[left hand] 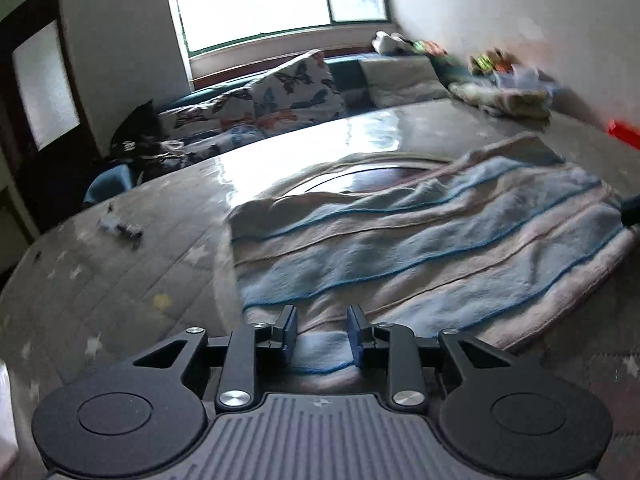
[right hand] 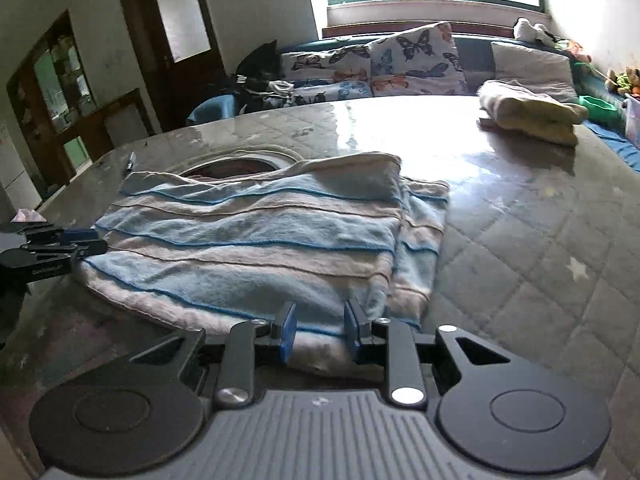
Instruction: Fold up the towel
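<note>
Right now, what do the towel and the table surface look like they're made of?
Towel: soft terry-type cloth, probably cotton; fuzzy nap, raised blue and beige stripes, limp wrinkles. Table: apparently a quilted, star-printed cloth under a clear glossy sheet, plastic or glass; it mirrors the window glare.

My left gripper [left hand: 322, 330] is matt black plastic with bright metal rivets, and its blue pads [left hand: 289, 336] look smooth and rubbery. My right gripper [right hand: 320, 332] is built the same, above a ribbed grey housing. The towel [right hand: 256, 240] is soft fluffy terry cloth, blue and off-white bands with raised seams. The table [right hand: 520, 216] wears a quilted cloth under a glossy clear cover that glares. The folded cloths [right hand: 532, 116] look matt and woolly. The door [right hand: 176, 28] is dark wood with frosted glass.
</note>
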### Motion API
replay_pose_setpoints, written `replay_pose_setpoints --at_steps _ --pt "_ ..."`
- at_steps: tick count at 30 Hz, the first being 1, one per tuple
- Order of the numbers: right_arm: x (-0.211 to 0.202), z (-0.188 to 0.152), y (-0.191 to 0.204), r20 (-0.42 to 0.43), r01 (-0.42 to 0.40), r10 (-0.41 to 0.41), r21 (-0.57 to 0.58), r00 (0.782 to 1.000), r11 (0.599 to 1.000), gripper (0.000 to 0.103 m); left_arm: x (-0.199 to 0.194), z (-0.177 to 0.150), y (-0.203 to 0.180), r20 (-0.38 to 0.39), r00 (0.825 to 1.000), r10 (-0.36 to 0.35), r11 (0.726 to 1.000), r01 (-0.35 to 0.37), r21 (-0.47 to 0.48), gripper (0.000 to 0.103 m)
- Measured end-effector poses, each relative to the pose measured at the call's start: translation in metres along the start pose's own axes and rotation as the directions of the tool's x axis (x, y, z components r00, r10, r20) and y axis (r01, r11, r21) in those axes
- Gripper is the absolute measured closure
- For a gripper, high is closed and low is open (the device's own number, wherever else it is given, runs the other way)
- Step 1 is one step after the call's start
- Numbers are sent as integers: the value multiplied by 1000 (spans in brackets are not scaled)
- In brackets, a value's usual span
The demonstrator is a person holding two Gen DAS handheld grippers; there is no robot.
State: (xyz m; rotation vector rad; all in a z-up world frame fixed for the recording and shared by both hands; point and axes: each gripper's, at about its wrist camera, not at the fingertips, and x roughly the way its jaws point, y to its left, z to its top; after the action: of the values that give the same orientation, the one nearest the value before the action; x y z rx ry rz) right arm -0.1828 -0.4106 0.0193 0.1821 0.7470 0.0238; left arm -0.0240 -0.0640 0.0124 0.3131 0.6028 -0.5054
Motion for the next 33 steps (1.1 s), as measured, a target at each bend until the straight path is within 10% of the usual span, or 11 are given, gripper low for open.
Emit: replay_pose_setpoints --at_steps 19,33 --pt "-11 -15 7 -48 108 -112 -85 993 990 77 -28 -8 8 16 996 -89 986 91 -138 73" --pt "8 20 5 9 41 -40 -57 999 998 71 -2 31 26 7 998 -69 988 69 -136 70"
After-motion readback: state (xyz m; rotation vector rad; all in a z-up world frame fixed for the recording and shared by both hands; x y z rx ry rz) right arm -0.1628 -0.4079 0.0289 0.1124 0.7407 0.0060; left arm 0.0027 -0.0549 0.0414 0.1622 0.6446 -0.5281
